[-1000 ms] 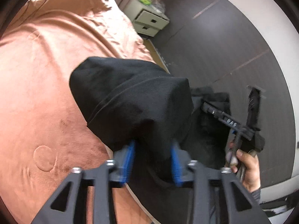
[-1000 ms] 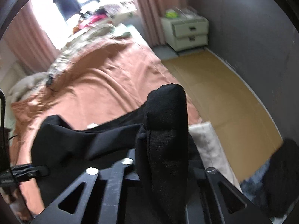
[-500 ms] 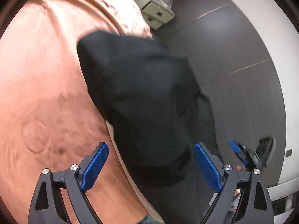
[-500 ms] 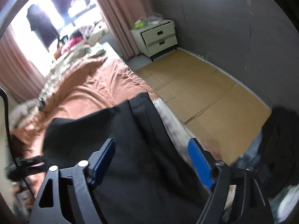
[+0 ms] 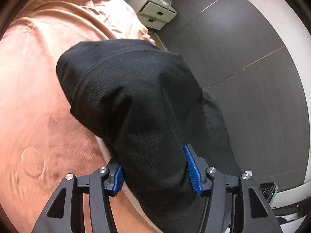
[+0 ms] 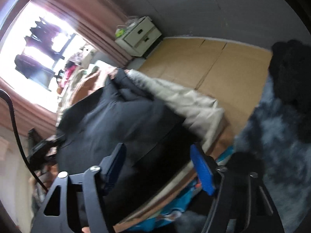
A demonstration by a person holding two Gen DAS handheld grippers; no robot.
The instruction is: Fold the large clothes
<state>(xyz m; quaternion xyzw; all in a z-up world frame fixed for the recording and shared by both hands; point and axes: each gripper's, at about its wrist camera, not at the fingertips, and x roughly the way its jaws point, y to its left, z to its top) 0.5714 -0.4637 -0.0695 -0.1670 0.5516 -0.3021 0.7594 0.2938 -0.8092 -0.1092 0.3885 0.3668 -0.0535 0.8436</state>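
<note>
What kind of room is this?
Most likely a bedroom: a bed with an orange-pink cover, a small white nightstand beside it, and pink curtains at a bright window.

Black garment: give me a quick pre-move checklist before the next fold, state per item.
1. Left gripper on the black garment: bunched fabric fills the gap between the blue pads. Firm clamp: cannot tell.
2. Right gripper gripping: not ok. Jaws stand apart and nothing is pinched.
3. Garment flat on the orange bedspread: not ok. It is bunched and rises toward the left gripper.
4. Fold edges lined up: cannot tell. Hems and corners are hidden in the folds.
5. Right wrist view usable: not ok. It is motion-blurred.
</note>
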